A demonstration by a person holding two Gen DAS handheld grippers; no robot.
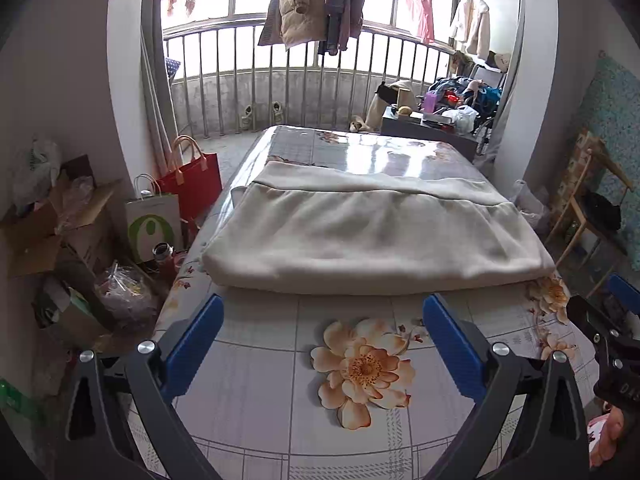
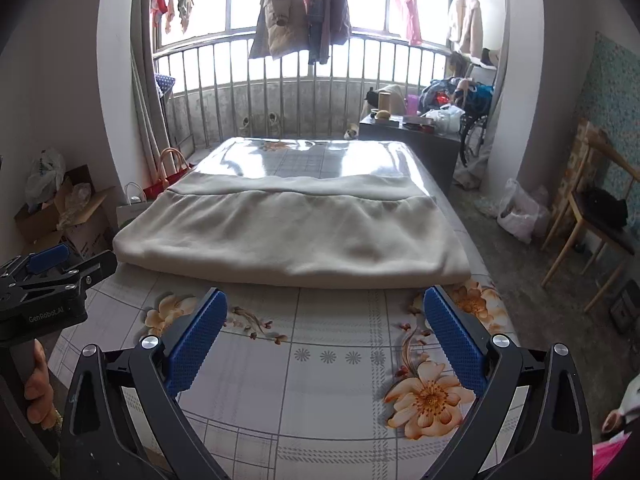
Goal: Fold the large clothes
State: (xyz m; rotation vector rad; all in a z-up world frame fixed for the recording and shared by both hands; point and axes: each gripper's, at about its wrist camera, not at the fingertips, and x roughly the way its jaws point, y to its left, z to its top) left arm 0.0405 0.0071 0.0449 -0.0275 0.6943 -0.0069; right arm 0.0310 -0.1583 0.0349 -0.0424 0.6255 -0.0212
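**Two grippers apart, the folded garment lying free on the table**

Both of your grippers hang over the near end of the table (image 1: 280,420), and neither holds anything. Your left gripper (image 1: 322,320) has its blue pads (image 1: 196,344) spread wide, with only the flowered tablecloth (image 1: 362,368) showing between them. Your right gripper (image 2: 326,314) stands just as wide, its pads (image 2: 454,340) clear of the cloth and of the fabric. In the right wrist view your left gripper also shows at the left edge, with your fingers (image 2: 38,388) wrapped round its handle; in the left wrist view the right gripper's body shows at the right edge.

Just beyond the fingertips lies the cream garment (image 1: 372,236), folded into a broad rectangle across the width of the table. Its near fold runs side to side, close to your pads but not touching them. Its right end reaches the table's right edge, and its left end comes close to the left edge. A seam crosses it toward the back, and a flatter band of the same fabric lies behind that seam.

Past the garment, the far end of the table is bare glossy cloth catching the window light. Beside the table's left edge stand a red bag (image 1: 192,184) and a white paper bag (image 1: 154,224) on the floor. Farther off, a dark cabinet (image 2: 412,140) sits near the far right corner, and clothes (image 2: 296,12) hang before the barred window.
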